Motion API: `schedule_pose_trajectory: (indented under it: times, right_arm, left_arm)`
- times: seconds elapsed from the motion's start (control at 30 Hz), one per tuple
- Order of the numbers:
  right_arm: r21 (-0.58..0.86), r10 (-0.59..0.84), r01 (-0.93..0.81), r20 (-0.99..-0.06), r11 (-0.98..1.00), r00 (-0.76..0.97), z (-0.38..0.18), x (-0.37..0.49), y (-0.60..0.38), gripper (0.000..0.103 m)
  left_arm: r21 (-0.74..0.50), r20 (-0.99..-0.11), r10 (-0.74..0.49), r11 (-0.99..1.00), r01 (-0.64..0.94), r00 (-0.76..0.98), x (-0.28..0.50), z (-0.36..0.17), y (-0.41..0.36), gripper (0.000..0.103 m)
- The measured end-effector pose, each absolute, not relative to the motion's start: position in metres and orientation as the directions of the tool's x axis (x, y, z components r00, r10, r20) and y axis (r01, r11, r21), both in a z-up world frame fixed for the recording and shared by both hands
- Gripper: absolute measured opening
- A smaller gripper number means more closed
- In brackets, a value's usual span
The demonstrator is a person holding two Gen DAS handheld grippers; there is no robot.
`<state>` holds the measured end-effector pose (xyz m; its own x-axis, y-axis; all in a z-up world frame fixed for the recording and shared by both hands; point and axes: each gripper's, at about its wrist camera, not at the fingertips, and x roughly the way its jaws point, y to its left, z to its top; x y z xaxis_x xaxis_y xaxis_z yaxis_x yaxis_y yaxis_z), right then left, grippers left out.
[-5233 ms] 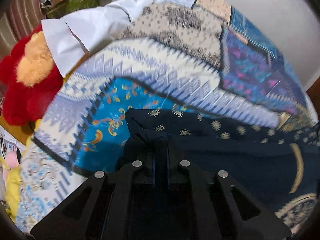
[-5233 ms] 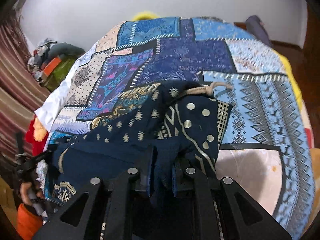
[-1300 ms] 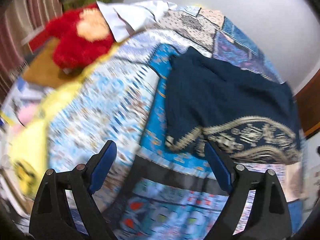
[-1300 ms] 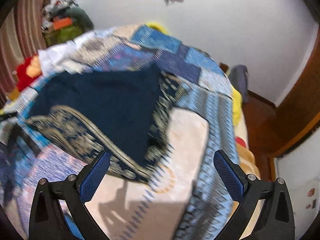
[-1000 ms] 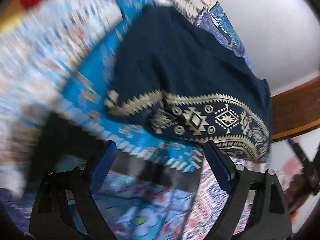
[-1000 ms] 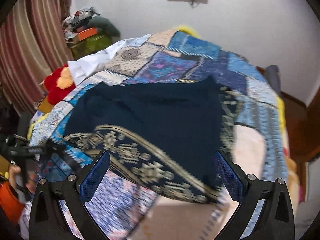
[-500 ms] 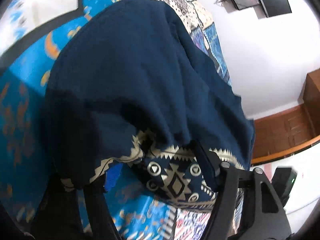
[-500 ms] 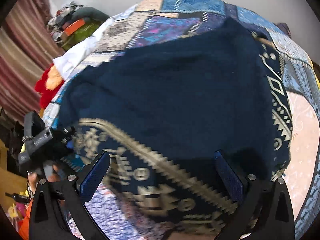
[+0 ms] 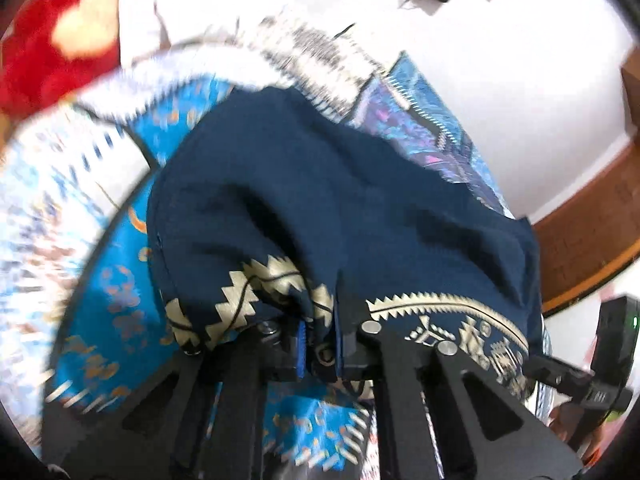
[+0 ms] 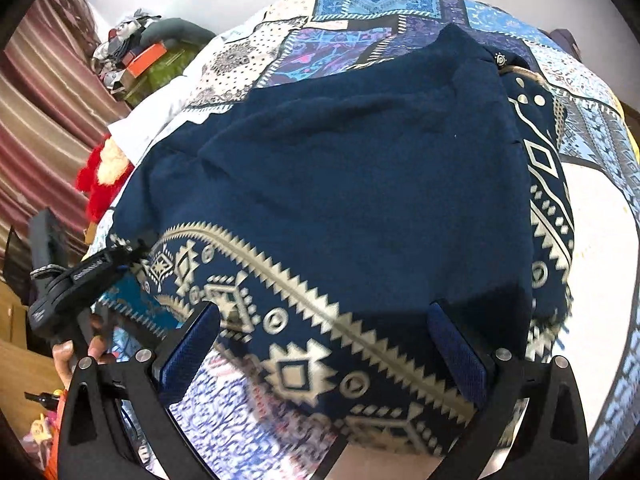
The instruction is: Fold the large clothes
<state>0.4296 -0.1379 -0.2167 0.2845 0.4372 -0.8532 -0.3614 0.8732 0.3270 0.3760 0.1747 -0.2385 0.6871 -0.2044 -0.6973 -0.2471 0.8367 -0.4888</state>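
A large navy-blue garment with a cream geometric border [image 10: 352, 208] lies part-folded on the patchwork-quilted bed [image 10: 376, 0], with the next fold seemingly just begun: the left claw [image 9: 320, 344] has just clamped its near hem, while the right claw [image 10: 324, 348] gapes wide above the border.

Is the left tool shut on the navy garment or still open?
Shut: the left tool has just closed, pinching the navy garment's patterned hem between its pads.
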Motion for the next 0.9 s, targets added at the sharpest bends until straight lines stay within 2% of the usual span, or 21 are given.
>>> schedule_pose_trajectory:
  times: [0.17, 0.23, 0.33, 0.43, 0.57, 0.6, 0.63, 0.67, 0.73, 0.77, 0.83, 0.9]
  right_arm:
    - [0.379, 0.487, -0.357, -0.823, 0.854, 0.291, -0.193, 0.416, -0.143, 0.103]
    - [0.384, 0.495, -0.360, -0.816, 0.850, 0.299, -0.184, 0.411, -0.144, 0.103]
    - [0.357, 0.479, -0.375, -0.821, 0.856, 0.311, -0.180, 0.404, -0.139, 0.103]
    - [0.303, 0.429, -0.391, -0.855, 0.869, 0.292, -0.193, 0.403, -0.130, 0.103]
    - [0.230, 0.341, -0.372, -0.901, 0.899, 0.267, -0.226, 0.407, -0.131, 0.103]
    - [0.228, 0.346, -0.382, -0.897, 0.895, 0.276, -0.227, 0.407, -0.132, 0.103]
    - [0.223, 0.349, -0.392, -0.892, 0.892, 0.288, -0.226, 0.405, -0.133, 0.103]
    - [0.217, 0.345, -0.395, -0.892, 0.893, 0.291, -0.225, 0.405, -0.133, 0.103]
    - [0.204, 0.335, -0.399, -0.895, 0.894, 0.294, -0.225, 0.405, -0.131, 0.103]
    - [0.199, 0.331, -0.400, -0.896, 0.895, 0.295, -0.225, 0.405, -0.131, 0.103]
    - [0.198, 0.331, -0.401, -0.896, 0.894, 0.297, -0.225, 0.406, -0.131, 0.103]
    - [0.200, 0.337, -0.406, -0.892, 0.892, 0.300, -0.226, 0.407, -0.132, 0.103]
  left_arm:
    - [-0.398, -0.720, -0.169, 0.895, -0.201, 0.673, 0.341, -0.213, 0.158, 0.008]
    - [-0.345, -0.740, -0.135, 0.917, -0.200, 0.659, 0.316, -0.212, 0.152, 0.008]
    - [-0.345, -0.753, -0.144, 0.917, -0.199, 0.642, 0.287, -0.225, 0.170, 0.009]
    - [-0.346, -0.766, -0.109, 0.900, -0.264, 0.633, 0.266, -0.232, 0.195, 0.010]
    - [-0.271, -0.780, 0.005, 0.898, -0.346, 0.626, 0.246, -0.229, 0.217, 0.012]
    - [-0.278, -0.784, -0.006, 0.897, -0.343, 0.621, 0.243, -0.229, 0.219, 0.015]
    - [-0.294, -0.786, -0.026, 0.895, -0.337, 0.618, 0.243, -0.229, 0.220, 0.032]
    - [-0.313, -0.785, -0.050, 0.892, -0.325, 0.617, 0.241, -0.230, 0.219, 0.054]
    - [-0.371, -0.770, -0.117, 0.881, -0.293, 0.627, 0.240, -0.233, 0.211, 0.079]
    - [-0.398, -0.759, -0.144, 0.875, -0.277, 0.635, 0.238, -0.235, 0.208, 0.084]
    - [-0.472, -0.736, -0.232, 0.850, -0.235, 0.636, 0.246, -0.244, 0.198, 0.088]
    - [-0.537, -0.720, -0.297, 0.811, -0.232, 0.627, 0.258, -0.257, 0.194, 0.089]
